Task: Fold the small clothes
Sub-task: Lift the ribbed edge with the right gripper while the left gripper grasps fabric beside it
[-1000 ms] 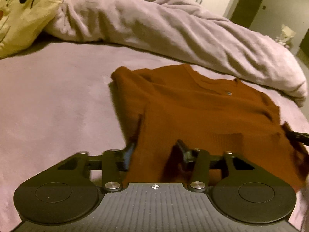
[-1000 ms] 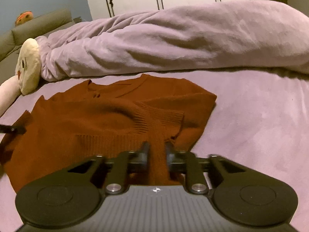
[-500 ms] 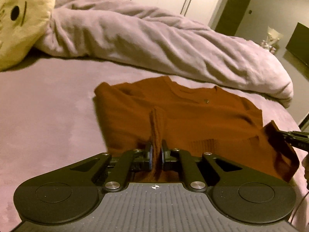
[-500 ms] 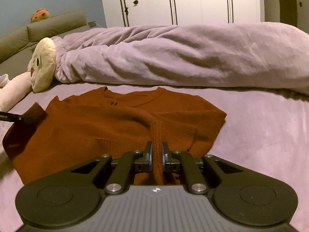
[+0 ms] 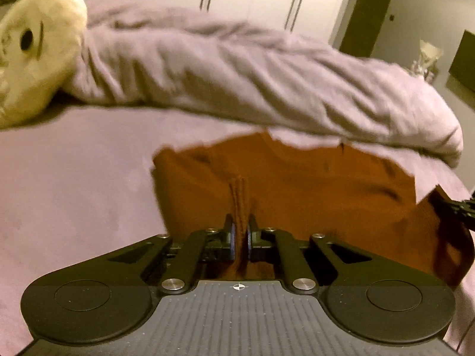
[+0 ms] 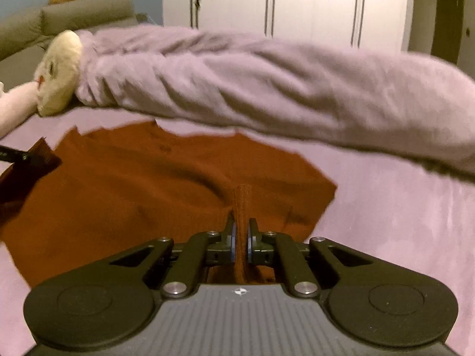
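Observation:
A rust-brown knit sweater (image 5: 311,184) lies on the pale purple bed sheet (image 5: 74,184), collar toward the rolled duvet. My left gripper (image 5: 240,231) is shut on a pinched ridge of its near left hem. My right gripper (image 6: 241,234) is shut on a pinched ridge of the sweater (image 6: 133,195) at its near right hem. Both hold the hem lifted above the sheet. The right gripper's tip shows at the right edge of the left wrist view (image 5: 461,210), the left gripper's tip at the left edge of the right wrist view (image 6: 17,157).
A rolled purple duvet (image 5: 252,80) lies across the bed just behind the sweater. A cream plush toy (image 5: 32,50) sits at the far left. White wardrobe doors (image 6: 297,3) and a grey headboard (image 6: 59,20) stand behind.
The left gripper shut on the hem, which it stood open around a second ago. Both grippers have since lifted the near hem and carried it toward the collar and duvet.

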Motion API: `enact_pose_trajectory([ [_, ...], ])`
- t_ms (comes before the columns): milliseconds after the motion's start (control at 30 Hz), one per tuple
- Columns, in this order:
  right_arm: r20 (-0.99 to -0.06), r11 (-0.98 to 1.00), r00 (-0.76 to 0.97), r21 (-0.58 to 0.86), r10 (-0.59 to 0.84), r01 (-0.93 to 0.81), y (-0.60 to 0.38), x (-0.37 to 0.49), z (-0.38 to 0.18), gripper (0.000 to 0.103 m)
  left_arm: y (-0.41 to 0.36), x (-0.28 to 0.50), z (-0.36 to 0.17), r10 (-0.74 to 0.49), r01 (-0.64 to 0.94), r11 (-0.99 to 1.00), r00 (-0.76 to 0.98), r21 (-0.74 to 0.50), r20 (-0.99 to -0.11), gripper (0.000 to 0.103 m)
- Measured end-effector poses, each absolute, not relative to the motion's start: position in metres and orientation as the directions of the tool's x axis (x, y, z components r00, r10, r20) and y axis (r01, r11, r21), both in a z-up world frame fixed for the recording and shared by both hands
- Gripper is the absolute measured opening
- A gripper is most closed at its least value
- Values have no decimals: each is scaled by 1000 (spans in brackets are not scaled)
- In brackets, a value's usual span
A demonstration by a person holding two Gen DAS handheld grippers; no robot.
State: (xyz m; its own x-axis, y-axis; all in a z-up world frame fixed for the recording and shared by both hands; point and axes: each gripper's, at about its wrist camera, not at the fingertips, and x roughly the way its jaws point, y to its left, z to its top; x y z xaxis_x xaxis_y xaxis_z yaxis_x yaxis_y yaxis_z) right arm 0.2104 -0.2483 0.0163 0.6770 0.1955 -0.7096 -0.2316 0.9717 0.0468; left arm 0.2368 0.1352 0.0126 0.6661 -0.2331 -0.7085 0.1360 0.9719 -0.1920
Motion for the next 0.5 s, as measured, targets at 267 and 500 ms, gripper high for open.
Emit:
enact_pose_trajectory([
  [267,-588,978,790,5,173,-210,-250,241,67,6,142,283,64,-178,102,982,766,-156,-617,8],
  [500,-588,997,809,-69,-10,-38,-260,321,48,6,139,344,48,-65,16,996,792,-86,-607,9],
])
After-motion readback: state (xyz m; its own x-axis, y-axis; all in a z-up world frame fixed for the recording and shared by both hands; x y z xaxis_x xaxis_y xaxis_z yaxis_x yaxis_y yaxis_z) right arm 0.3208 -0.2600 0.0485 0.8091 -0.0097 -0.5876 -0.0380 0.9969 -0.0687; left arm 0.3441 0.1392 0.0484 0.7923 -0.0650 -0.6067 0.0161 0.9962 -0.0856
